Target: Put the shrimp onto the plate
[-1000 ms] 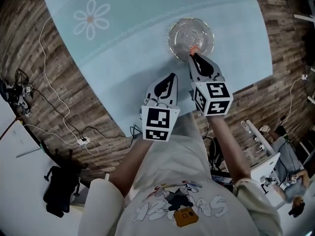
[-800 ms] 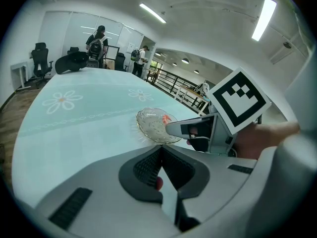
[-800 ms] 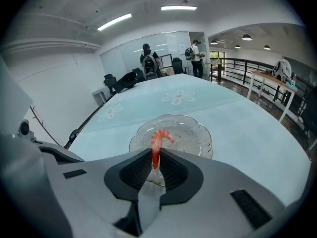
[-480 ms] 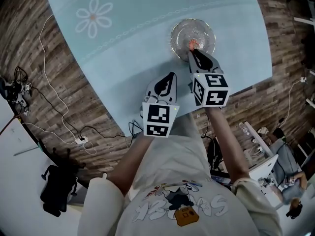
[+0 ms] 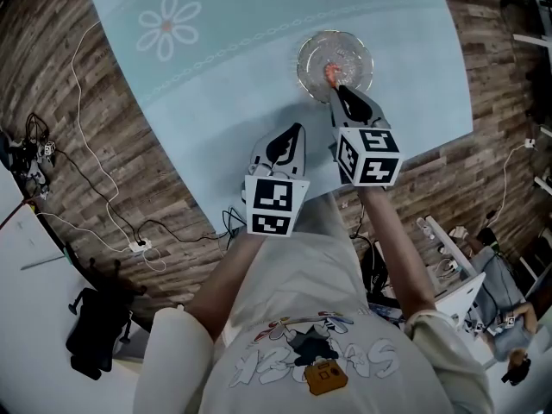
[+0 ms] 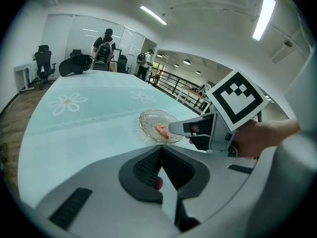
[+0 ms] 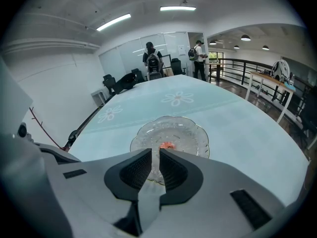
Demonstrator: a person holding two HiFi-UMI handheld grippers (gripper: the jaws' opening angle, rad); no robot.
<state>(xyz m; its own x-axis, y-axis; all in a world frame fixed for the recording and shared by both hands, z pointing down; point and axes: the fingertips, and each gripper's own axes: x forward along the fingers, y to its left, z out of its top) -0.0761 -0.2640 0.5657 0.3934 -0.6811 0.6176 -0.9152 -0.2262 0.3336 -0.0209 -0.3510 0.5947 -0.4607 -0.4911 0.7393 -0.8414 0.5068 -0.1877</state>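
A small orange shrimp (image 5: 330,73) lies inside the clear glass plate (image 5: 306,54) on the light blue tablecloth. My right gripper (image 5: 338,90) hovers at the plate's near rim, just short of the shrimp. In the right gripper view its jaws (image 7: 159,152) stand a narrow gap apart with nothing between them, and the shrimp (image 7: 167,145) rests on the plate (image 7: 190,130) beyond. My left gripper (image 5: 297,129) hangs over the cloth to the left and nearer me, jaws pressed together. The left gripper view shows the plate (image 6: 148,119), the shrimp (image 6: 162,130) and the right gripper (image 6: 174,128) beside it.
White daisy prints (image 5: 168,26) mark the cloth. The table's near edge (image 5: 414,149) runs close behind the grippers, over a wooden floor with cables (image 5: 103,188). People (image 7: 153,58) and office chairs stand far beyond the table.
The shrimp was at the right gripper's tips a second ago; now it lies in the plate, apart from them. The left gripper has hardly moved.
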